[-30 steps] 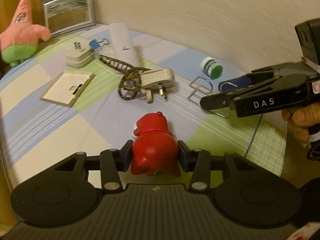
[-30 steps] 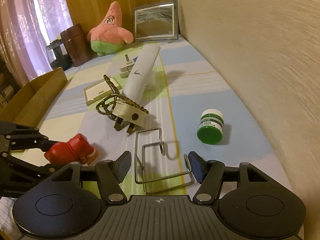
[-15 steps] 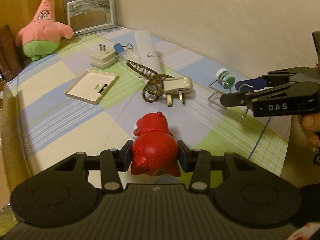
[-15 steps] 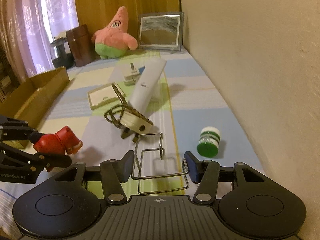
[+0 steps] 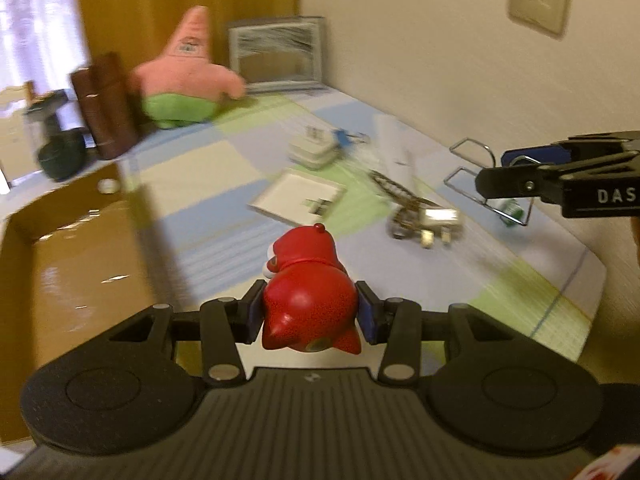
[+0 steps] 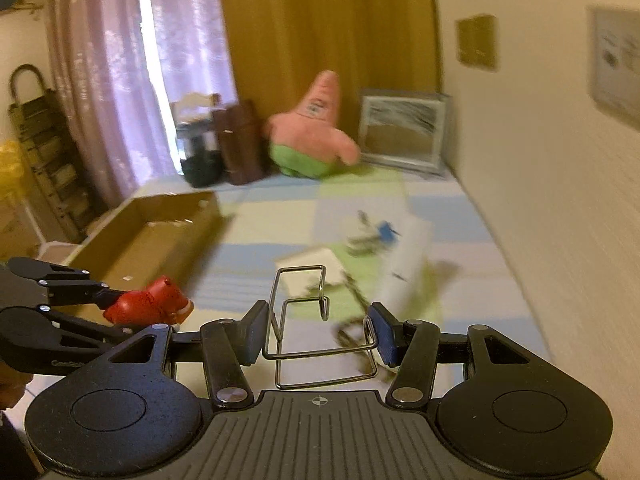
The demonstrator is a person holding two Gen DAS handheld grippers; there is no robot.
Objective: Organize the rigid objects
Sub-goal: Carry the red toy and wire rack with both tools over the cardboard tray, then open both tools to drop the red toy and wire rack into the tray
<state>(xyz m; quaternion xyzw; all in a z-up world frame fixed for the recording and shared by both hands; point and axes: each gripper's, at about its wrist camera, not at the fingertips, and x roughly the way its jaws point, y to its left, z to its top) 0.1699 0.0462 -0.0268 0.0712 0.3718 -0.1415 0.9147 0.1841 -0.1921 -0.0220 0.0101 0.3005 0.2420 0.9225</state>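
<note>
- Gripping the red toy figure w/ our left gripper: its jaws sit narrow, pads pressed on both flanks, toy lifted clear of the bed
- Our right gripper has the wire rack pinched between its jaws, rack raised off the bed; in the left wrist view it juts past the right gripper's fingertips
- Cardboard box sits open at the bed's left edge, just beside the red toy in the left wrist view
- On the checked cover, blurred: white plug w/ braided cord, flat white plate, white adapter w/ blue clip touching it, green-lidded jar behind the rack
- Pink star plush and framed picture stand at the bed's far end, near the wall
</note>
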